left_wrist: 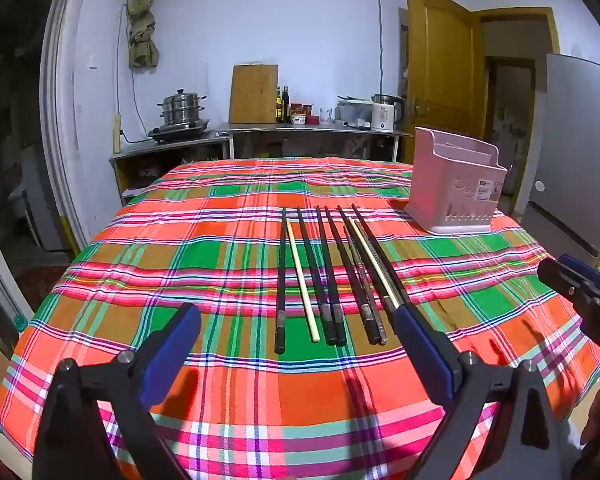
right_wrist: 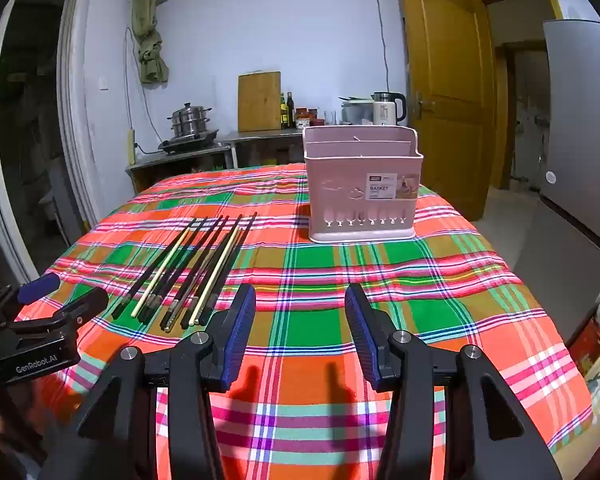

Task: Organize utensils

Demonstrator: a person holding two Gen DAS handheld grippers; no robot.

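Note:
Several chopsticks (left_wrist: 332, 276), most dark and two pale, lie side by side on the plaid tablecloth (left_wrist: 228, 384). My left gripper (left_wrist: 296, 316) hovers open just in front of their near ends, with nothing between its blue pads. A pink plastic utensil basket (left_wrist: 456, 188) stands upright at the far right of the table. In the right wrist view the basket (right_wrist: 360, 188) is straight ahead and the chopsticks (right_wrist: 192, 272) lie to the left. My right gripper (right_wrist: 300, 292) is open and empty above bare cloth. The left gripper (right_wrist: 66, 296) shows at that view's left edge.
Behind the table a counter (left_wrist: 312, 130) carries a steel steamer pot (left_wrist: 182, 110), a wooden cutting board (left_wrist: 254, 94), bottles and a kettle (left_wrist: 386, 114). A wooden door (left_wrist: 440, 68) stands open at the back right, beside a grey fridge (left_wrist: 576, 140).

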